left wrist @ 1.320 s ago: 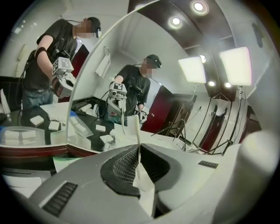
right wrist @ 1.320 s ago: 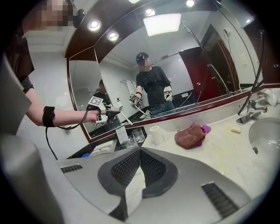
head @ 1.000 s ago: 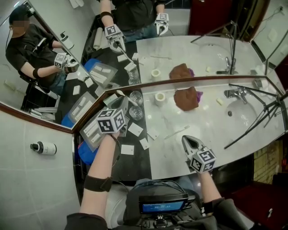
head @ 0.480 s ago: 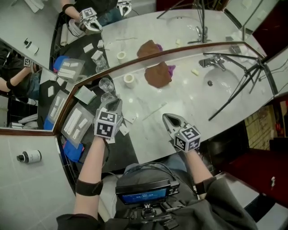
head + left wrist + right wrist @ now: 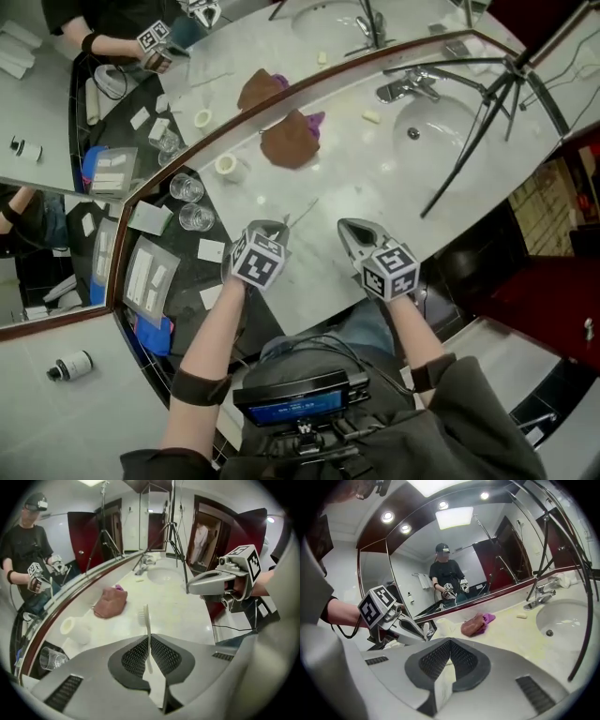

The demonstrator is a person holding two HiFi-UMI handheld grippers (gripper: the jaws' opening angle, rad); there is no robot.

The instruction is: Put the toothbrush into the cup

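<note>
- Head view: over the last second the left gripper [image 5: 274, 225] has swung away from the two glass cups [image 5: 197, 217] by the mirror corner and down over the marble counter [image 5: 356, 178]. The cups now sit at its 10 o'clock, apart from it. The right gripper [image 5: 349, 228] has drawn in beside it, at its 3 o'clock. A thin white stick [image 5: 304, 210] that lay well apart from the left gripper now runs off its tips toward 1 o'clock. This view cannot separate that stick from anything held.
- Left gripper view: the jaws are almost together, pinching the handle of the toothbrush [image 5: 147, 631], whose bristle head points to 12 o'clock, toward the sink [image 5: 161, 575]. One cup shows at 8 o'clock. So the brush is carried, not in a cup, and I judge the swing took it away from its goal.
- Right gripper view: its jaws are fully closed with nothing between them, which is plain only here. The brown cloth [image 5: 474, 624] lies at 1 o'clock of the jaws.
</note>
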